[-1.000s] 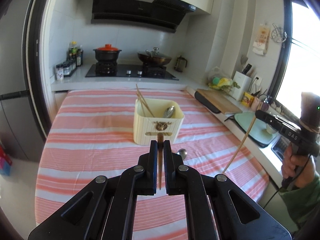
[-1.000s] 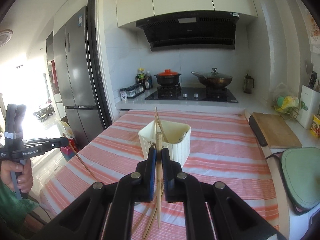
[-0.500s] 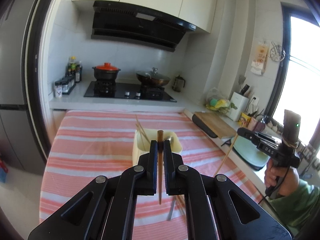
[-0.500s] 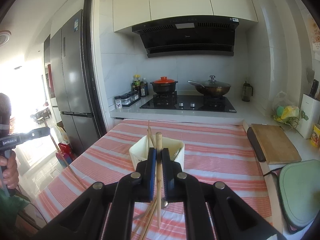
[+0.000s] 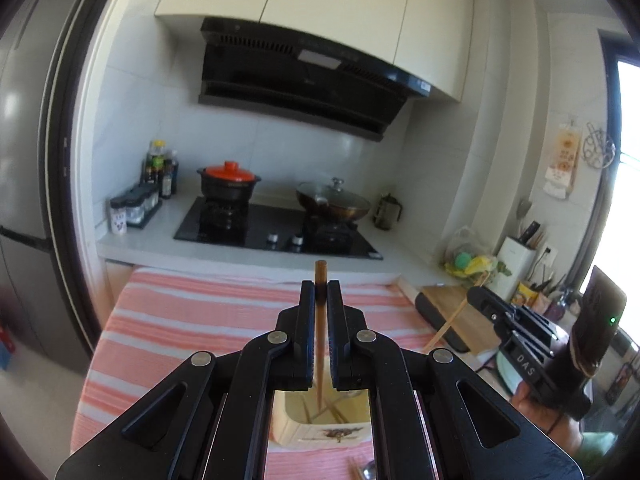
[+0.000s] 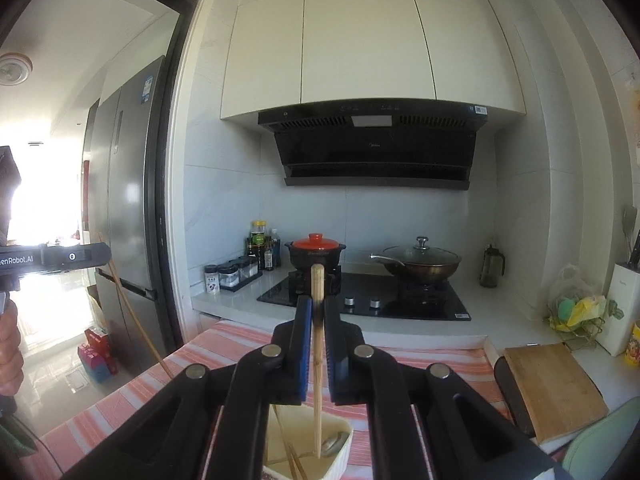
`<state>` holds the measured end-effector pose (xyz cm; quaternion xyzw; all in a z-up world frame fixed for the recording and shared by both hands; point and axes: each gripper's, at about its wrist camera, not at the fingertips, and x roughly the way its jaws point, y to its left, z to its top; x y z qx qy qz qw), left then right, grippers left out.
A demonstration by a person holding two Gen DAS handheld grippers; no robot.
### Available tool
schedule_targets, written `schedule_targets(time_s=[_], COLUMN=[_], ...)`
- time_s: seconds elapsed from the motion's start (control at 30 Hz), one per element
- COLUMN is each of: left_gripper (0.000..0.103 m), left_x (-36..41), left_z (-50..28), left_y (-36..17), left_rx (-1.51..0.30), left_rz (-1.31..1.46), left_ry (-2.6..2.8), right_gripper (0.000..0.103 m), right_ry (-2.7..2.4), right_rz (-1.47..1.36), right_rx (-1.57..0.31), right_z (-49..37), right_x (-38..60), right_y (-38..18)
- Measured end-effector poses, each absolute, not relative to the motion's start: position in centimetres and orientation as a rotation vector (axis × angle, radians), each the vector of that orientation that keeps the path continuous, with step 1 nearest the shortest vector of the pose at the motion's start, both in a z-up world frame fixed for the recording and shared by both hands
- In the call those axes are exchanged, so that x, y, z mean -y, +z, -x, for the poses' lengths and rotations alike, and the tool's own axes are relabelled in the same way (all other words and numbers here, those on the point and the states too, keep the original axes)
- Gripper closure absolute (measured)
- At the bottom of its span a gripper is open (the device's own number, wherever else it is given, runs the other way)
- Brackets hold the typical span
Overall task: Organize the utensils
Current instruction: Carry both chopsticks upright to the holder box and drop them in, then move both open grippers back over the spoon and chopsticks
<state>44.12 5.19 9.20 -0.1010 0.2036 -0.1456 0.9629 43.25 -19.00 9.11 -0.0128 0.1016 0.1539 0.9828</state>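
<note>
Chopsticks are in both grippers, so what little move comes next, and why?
Probably lower both a little, then open. Each gripper, left and right, pinches a chopstick hanging upright with its tip over the cream holder.

You face a white-tiled back wall with cream upper cabinets across the top centre of both views and a black range hood beneath them. Lower centre, a black hob sits in a pale countertop. A steel fridge fills the left side behind a dark door frame. Strong daylight glares at the far left of your right view; a window brightens the right edge of your left view. A striped pink tablecloth covers the table below.
</note>
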Motion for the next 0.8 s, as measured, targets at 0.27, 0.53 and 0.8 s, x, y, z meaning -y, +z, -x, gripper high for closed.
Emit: schedule_targets(time_s=[0.27, 0.53, 0.8], left_gripper=[0.099, 0.069, 0.032], left_x=[-2.2, 0.0, -1.8], left_z=[-52.0, -53.4, -44.0], left_y=[0.7, -2.1, -0.7], left_rx=[-0.733, -0.851, -0.811], left_rz=[0.188, 0.161, 0.04], left_ry=[-0.314, -0.311, -0.364], right_gripper=[0.097, 0.077, 0.075], right_ry=[0.376, 0.417, 0.444], right_rz=[0.013, -0.009, -0.011], right_rx=[-0.6, -0.734, -0.675], right_z=[-51.8, -53.3, -44.8], right_x=[17.1, 16.5, 19.4], right_y=[0.7, -1.7, 1.5])
